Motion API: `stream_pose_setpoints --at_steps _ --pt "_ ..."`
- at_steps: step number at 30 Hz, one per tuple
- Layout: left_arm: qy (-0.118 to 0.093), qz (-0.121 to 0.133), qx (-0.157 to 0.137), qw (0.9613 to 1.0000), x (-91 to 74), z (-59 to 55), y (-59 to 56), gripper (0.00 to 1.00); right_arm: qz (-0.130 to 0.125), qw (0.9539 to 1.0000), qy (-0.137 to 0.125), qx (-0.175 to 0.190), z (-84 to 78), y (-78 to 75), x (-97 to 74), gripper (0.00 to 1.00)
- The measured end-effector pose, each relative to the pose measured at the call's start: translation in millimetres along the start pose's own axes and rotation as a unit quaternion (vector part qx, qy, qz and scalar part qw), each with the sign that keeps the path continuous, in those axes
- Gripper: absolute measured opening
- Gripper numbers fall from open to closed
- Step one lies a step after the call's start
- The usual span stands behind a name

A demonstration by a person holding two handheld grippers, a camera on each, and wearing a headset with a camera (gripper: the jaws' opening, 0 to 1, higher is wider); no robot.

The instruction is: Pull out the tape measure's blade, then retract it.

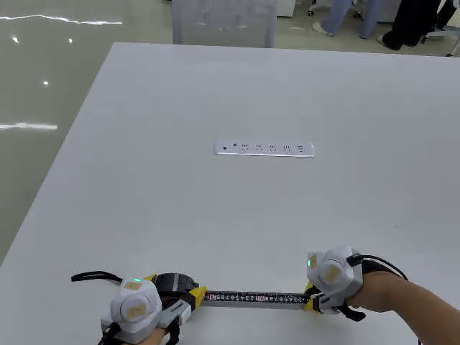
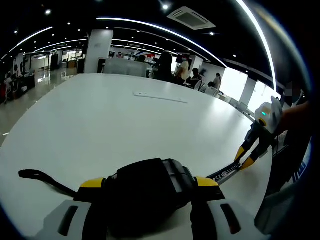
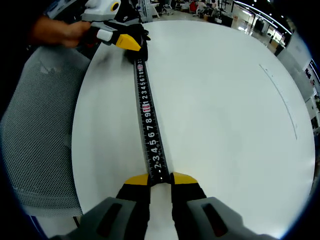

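The black tape measure case (image 1: 175, 283) rests on the white table (image 1: 251, 100) near its front edge, and my left gripper (image 1: 188, 293) is shut on it; in the left gripper view the case (image 2: 150, 192) sits between the yellow-tipped jaws. Its black wrist strap (image 1: 95, 275) trails off to the left. The blade (image 1: 255, 297) stretches rightwards from the case, lying flat with its numbers up. My right gripper (image 1: 310, 296) is shut on the blade's end. In the right gripper view the blade (image 3: 148, 120) runs from my right gripper (image 3: 160, 178) to the case (image 3: 135, 50).
A white power strip (image 1: 264, 149) lies flat in the middle of the table. People stand and sit beyond the far edge. The shiny floor drops off past the table's left side.
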State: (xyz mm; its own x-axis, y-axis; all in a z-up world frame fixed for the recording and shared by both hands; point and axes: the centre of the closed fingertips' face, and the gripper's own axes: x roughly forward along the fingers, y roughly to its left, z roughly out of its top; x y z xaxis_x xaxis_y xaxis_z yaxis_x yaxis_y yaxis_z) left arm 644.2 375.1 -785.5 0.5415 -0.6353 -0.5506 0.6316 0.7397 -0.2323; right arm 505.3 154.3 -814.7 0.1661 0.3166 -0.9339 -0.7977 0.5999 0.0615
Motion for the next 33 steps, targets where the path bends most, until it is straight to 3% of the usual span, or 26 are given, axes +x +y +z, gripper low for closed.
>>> stream_pose_setpoints --at_steps 9,12,21,31,33 --pt "0.001 -0.005 0.008 1.0000 -0.6 -0.1 -2.2 0.63 0.002 0.9997 -0.009 0.024 0.3 0.9 -0.1 0.14" --pt "0.001 -0.006 0.007 1.0000 -0.7 -0.1 -1.8 0.63 -0.006 1.0000 -0.004 -0.001 0.9 1.5 0.6 0.14" --pt "0.002 -0.012 0.004 0.9999 -1.4 0.0 -1.9 0.63 -0.007 0.9998 -0.011 0.015 1.2 1.1 0.2 0.14" --pt "0.008 0.003 0.030 0.9995 -0.2 -1.2 -4.6 0.65 -0.003 0.9994 -0.017 0.030 1.8 0.8 1.0 0.14" --pt "0.012 0.014 0.019 0.9997 -0.8 -1.1 -2.6 0.65 -0.004 0.9994 -0.017 0.031 1.9 0.9 0.6 0.14"
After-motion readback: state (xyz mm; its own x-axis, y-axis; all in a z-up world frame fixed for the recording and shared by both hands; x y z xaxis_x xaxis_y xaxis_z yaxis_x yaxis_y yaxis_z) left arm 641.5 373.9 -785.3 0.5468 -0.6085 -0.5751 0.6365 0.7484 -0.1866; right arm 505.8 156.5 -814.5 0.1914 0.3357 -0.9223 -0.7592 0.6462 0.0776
